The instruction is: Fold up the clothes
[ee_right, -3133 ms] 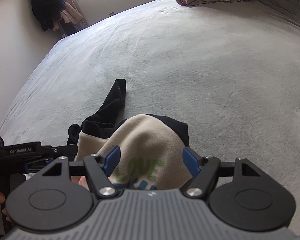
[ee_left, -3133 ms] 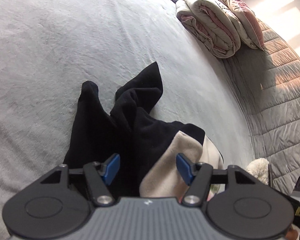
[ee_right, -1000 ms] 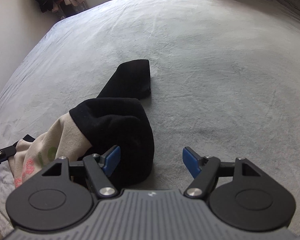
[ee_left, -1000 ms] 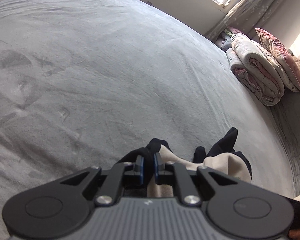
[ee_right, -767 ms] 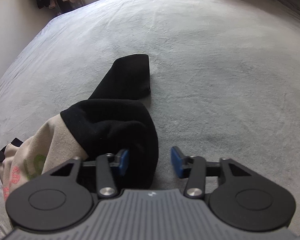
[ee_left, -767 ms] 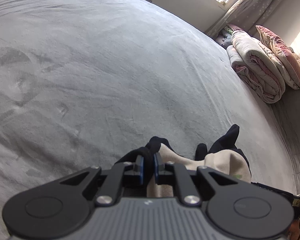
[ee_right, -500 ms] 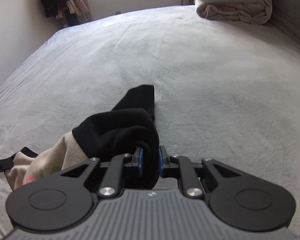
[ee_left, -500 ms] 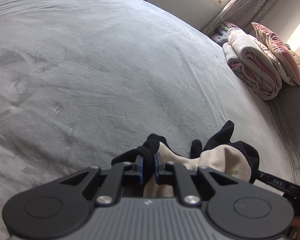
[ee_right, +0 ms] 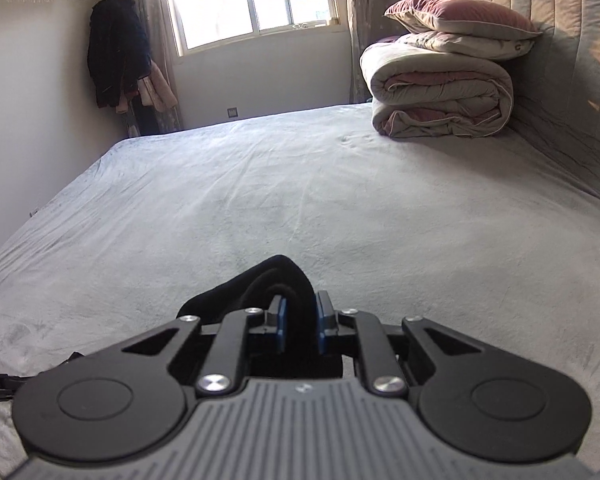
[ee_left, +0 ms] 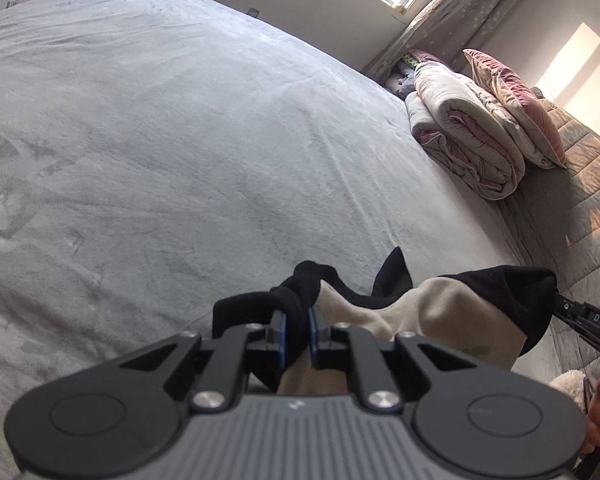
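Both the left gripper (ee_left: pixel 296 334) and right gripper (ee_right: pixel 299 320) have their fingers pinched on opposite black edges of the beige-and-black garment (ee_left: pixel 440 312), holding it above the grey bed (ee_left: pixel 180 140), likely to spread it for folding.

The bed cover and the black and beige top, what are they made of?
Bed cover: looks like soft grey plush or fleece; its matte nap keeps brushed marks and small creases. Top: likely a thick knit like sweatshirt fleece; matte, it bunches in soft, rounded folds. Neither can be told for sure.
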`<state>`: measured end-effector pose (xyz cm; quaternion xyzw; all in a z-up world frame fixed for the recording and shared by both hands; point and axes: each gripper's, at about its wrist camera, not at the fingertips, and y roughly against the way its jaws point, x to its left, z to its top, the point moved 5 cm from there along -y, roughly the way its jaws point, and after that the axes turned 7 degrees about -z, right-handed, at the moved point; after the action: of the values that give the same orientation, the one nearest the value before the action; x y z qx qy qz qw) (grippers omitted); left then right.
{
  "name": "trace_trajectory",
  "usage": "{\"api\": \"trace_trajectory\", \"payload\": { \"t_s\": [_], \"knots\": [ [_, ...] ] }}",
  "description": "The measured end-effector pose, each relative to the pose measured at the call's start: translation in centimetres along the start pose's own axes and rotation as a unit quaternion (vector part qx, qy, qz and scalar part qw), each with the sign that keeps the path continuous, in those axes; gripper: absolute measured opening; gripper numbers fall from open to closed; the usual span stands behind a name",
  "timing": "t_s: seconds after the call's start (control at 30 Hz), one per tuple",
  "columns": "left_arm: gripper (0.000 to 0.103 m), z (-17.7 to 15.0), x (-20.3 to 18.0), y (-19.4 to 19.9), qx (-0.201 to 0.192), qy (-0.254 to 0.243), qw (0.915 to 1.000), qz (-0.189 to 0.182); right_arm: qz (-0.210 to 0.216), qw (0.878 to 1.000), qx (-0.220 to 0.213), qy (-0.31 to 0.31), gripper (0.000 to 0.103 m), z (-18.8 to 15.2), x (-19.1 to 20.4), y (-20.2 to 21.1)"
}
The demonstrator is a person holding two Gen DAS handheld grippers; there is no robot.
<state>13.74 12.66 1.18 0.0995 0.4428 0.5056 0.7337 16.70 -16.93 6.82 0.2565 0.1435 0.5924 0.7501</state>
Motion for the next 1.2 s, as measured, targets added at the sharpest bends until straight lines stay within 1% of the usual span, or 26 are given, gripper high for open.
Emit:
{"api": "trace_trajectory", "payload": {
  "t_s": [0.27, 0.33, 0.4, 0.57, 0.83, 0.9, 0.93, 0.97, 1.0, 1.03, 1.07, 1.1, 1.17, 1.2],
  "knots": [
    [0.011, 2.4, -3.6, 3.5, -0.047, -0.023, 0.9983, -0.024, 0.000, 1.000, -0.027, -0.010, 0.015, 1.8, -1.1, 2.1],
    [0.011, 2.8, -4.6, 4.3, -0.053, -0.032, 0.9975, -0.034, -0.001, 0.999, -0.033, -0.011, 0.015, 2.1, -1.4, 2.5],
    [0.011, 2.8, -5.6, 4.5, -0.050, -0.043, 0.9970, -0.040, -0.002, 0.999, -0.033, -0.014, 0.015, 2.1, -1.9, 2.8],
    [0.011, 1.0, -7.2, 3.1, -0.017, -0.064, 0.9968, -0.045, -0.013, 0.999, -0.019, -0.025, 0.015, 1.2, -3.6, 2.6],
    [0.011, -2.9, -7.8, -1.4, 0.052, -0.074, 0.9943, -0.057, -0.050, 0.998, 0.024, -0.031, 0.015, -2.2, -7.5, 0.9],
    [0.016, -3.5, -7.7, -2.2, 0.063, -0.078, 0.9937, -0.052, -0.063, 0.997, 0.038, -0.038, 0.015, -3.3, -8.9, 0.2],
    [0.020, -3.8, -7.6, -2.5, 0.068, -0.079, 0.9933, -0.049, -0.067, 0.996, 0.045, -0.043, 0.015, -3.7, -9.6, -0.1],
    [0.027, -3.9, -7.4, -2.7, 0.070, -0.079, 0.9934, -0.045, -0.071, 0.995, 0.052, -0.049, 0.015, -4.2, -10.3, -0.5],
    [0.031, -3.9, -7.1, -2.8, 0.068, -0.076, 0.9939, -0.041, -0.075, 0.994, 0.059, -0.055, 0.015, -4.6, -11.0, -0.8],
    [0.038, -3.8, -6.7, -2.9, 0.066, -0.071, 0.9945, -0.038, -0.079, 0.993, 0.066, -0.062, 0.015, -5.1, -11.7, -1.2],
    [0.042, -3.7, -6.3, -3.0, 0.065, -0.066, 0.9951, -0.035, -0.084, 0.991, 0.073, -0.069, 0.015, -5.5, -12.3, -1.6],
    [0.044, -3.6, -5.9, -3.1, 0.063, -0.061, 0.9957, -0.032, -0.088, 0.990, 0.080, -0.076, 0.015, -6.0, -13.0, -2.0],
    [0.053, -3.3, -4.9, -3.3, 0.061, -0.048, 0.9967, -0.023, -0.096, 0.987, 0.093, -0.088, 0.015, -6.9, -14.1, -2.6],
    [0.055, -3.1, -4.2, -3.5, 0.060, -0.041, 0.9972, -0.016, -0.099, 0.986, 0.099, -0.093, 0.014, -7.3, -14.6, -3.0]
  ]
}}
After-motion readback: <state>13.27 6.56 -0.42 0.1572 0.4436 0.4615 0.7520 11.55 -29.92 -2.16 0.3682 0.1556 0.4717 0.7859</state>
